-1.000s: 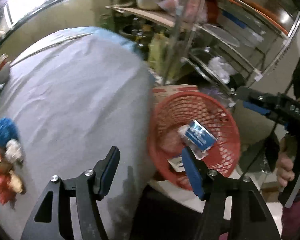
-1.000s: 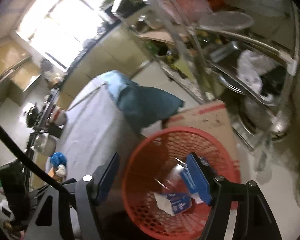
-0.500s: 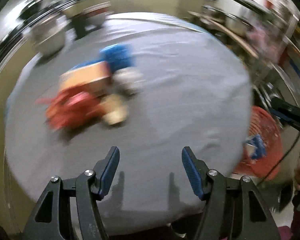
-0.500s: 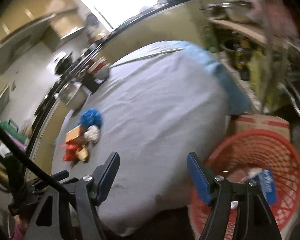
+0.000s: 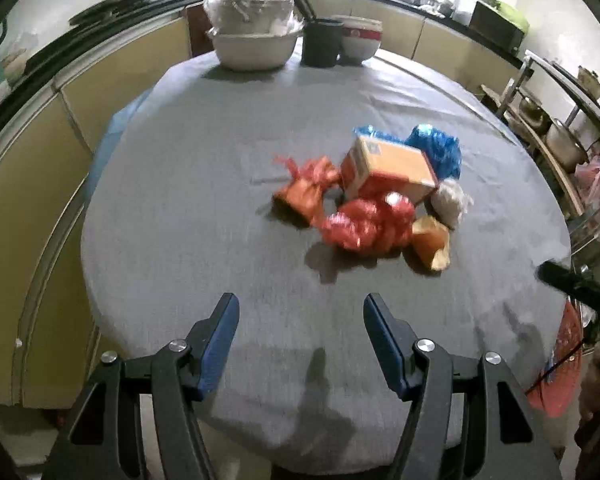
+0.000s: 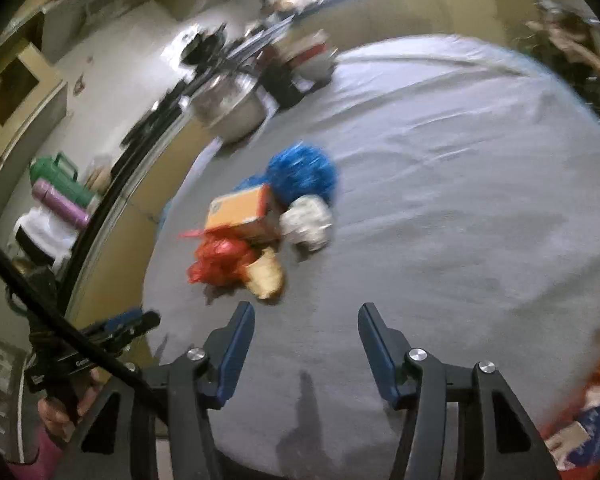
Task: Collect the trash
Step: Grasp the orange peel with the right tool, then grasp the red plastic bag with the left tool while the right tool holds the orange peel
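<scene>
The trash lies in one tight heap near the middle of the grey surface (image 5: 204, 184), a little to the right in the view from my left hand: an orange carton (image 5: 388, 166) sits on top, a blue bag (image 5: 440, 148) behind it, a red bag (image 5: 368, 224) in front, a smaller orange-red bag (image 5: 306, 188) to its left, a white crumpled wad (image 5: 450, 200) and a tan paper piece (image 5: 432, 242) at the right. I think the main risk is this crowding: the pieces touch each other, so if I close on one, I may drag or tip its neighbour, and the carton can slide off the soft bags. The thin bags may also slip out or tear if I catch only a fold. The red basket (image 5: 568, 360) is only at the right edge, beside the surface, so a loose grip on the way there can drop the piece on the floor. The far bowls (image 5: 252, 46) are well apart and I see no danger there. My left hand-held gripper (image 5: 300, 344) is spread about halfway, with nothing between the fingers, above the near bare cloth. My right hand-held gripper (image 6: 306, 344) has just been closing a little, but it remains spread and holds nothing; it hangs just short of the tan paper.
</scene>
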A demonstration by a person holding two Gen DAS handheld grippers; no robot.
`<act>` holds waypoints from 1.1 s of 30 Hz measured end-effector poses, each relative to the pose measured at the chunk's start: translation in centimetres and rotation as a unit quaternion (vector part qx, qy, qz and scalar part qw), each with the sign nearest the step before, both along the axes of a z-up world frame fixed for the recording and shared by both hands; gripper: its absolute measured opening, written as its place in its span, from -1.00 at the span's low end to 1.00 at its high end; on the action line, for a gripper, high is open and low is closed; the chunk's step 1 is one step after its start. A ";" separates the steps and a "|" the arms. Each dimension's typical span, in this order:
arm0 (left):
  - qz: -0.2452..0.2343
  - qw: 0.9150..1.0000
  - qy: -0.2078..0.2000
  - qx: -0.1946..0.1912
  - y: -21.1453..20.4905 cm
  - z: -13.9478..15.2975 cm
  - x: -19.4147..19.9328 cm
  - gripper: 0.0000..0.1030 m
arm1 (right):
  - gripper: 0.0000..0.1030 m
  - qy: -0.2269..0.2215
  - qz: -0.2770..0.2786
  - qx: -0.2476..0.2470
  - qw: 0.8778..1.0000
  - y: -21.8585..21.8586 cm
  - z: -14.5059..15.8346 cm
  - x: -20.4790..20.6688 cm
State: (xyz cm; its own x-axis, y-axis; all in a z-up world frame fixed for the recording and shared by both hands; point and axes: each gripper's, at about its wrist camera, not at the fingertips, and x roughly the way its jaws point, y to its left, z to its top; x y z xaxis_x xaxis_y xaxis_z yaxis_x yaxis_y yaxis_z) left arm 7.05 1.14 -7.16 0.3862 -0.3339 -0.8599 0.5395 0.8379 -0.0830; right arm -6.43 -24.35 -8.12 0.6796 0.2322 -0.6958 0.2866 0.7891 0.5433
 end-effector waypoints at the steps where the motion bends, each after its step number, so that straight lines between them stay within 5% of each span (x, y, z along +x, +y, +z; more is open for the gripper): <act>1: -0.003 1.000 -0.003 -0.001 -0.3 -0.1 0.3 0.27 | 0.13 0.006 0.015 0.004 1.000 0.7 -0.4 1.3; 9: -0.007 0.999 0.042 -0.034 -1.1 -1.4 4.0 0.27 | 0.26 0.012 0.085 -0.038 0.996 4.3 -1.9 6.3; 18: 0.011 0.996 0.069 -0.056 0.6 -2.0 5.5 0.27 | 0.27 0.022 0.105 -0.089 0.990 5.9 -3.6 10.2; 19: 0.011 0.995 0.074 -0.062 0.7 -2.0 5.7 0.27 | 0.18 0.027 0.109 -0.104 0.988 6.3 -3.8 10.5; 20: 0.011 0.995 0.078 -0.067 0.6 -2.0 5.8 0.27 | -0.21 0.027 0.113 -0.112 0.987 6.5 -4.0 10.8; 23: 0.007 0.992 0.096 -0.079 0.1 -2.1 6.2 0.27 | -0.44 0.013 0.112 -0.126 0.986 6.8 -4.0 11.0; 33: -0.025 0.991 0.102 -0.083 -4.4 -3.3 6.3 0.26 | -0.46 -0.008 0.081 -0.127 0.989 5.1 -3.0 6.4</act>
